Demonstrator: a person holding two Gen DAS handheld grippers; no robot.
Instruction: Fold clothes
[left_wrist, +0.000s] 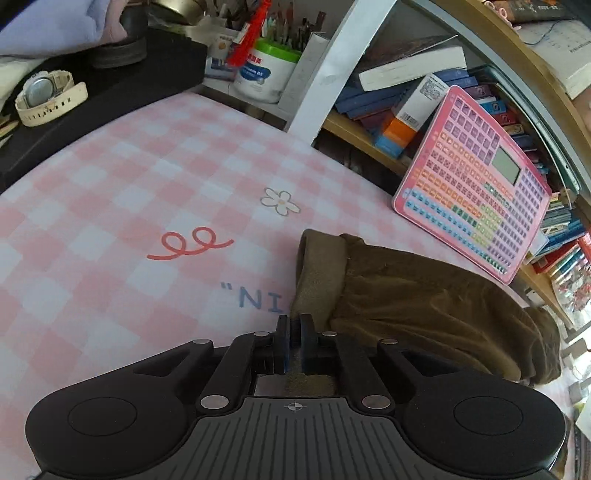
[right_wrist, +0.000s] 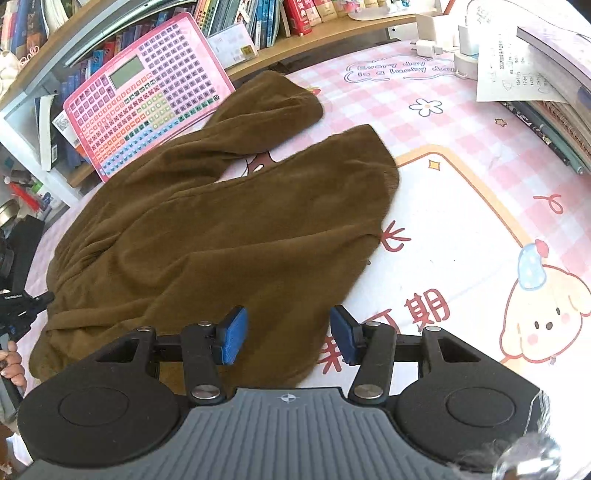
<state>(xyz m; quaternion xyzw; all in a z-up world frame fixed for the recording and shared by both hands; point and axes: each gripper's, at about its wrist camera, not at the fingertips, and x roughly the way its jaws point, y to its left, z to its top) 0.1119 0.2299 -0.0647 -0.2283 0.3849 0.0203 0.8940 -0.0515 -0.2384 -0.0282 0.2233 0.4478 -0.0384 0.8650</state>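
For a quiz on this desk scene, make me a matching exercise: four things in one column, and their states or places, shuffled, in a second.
Things:
1. left gripper
2. right gripper
3. pink keypad board
4. white watch

States or places:
A. leaning against the bookshelf
B. jaws apart above the brown garment
C. lying on a black surface
D. shut on an edge of brown fabric

Pairs: 1-D, 2-B, 3-A, 4-C
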